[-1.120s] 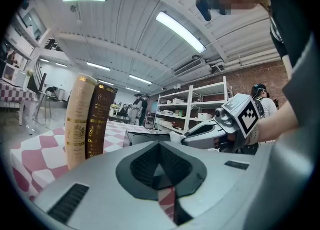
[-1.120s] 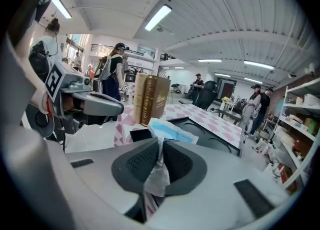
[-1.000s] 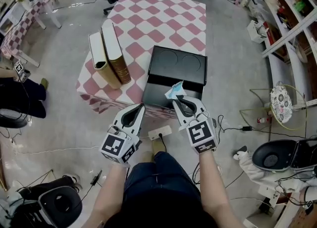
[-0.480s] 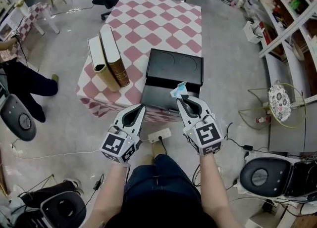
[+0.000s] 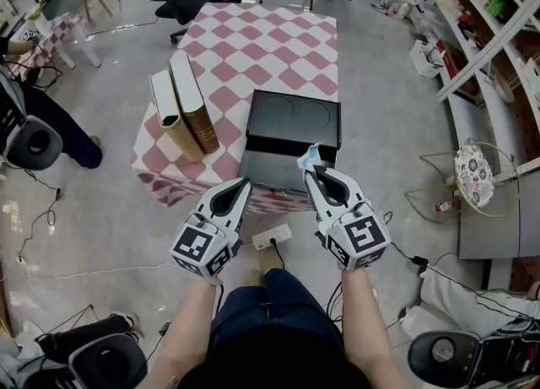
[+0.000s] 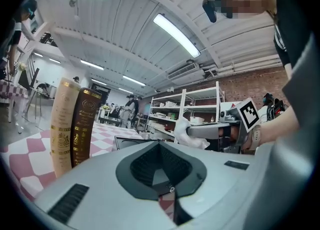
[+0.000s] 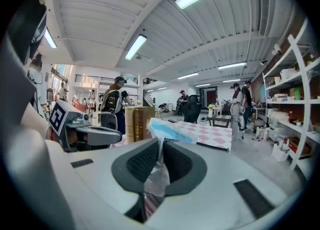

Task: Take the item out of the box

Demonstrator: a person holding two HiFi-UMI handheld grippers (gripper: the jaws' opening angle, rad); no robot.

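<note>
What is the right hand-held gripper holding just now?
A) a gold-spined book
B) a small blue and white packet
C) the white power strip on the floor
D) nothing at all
B: the right hand-held gripper has its jaws pinched on a small blue and white packet, which sticks out past the tips.

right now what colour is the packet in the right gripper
Light blue and white packet; clearest in the right gripper view.
</note>
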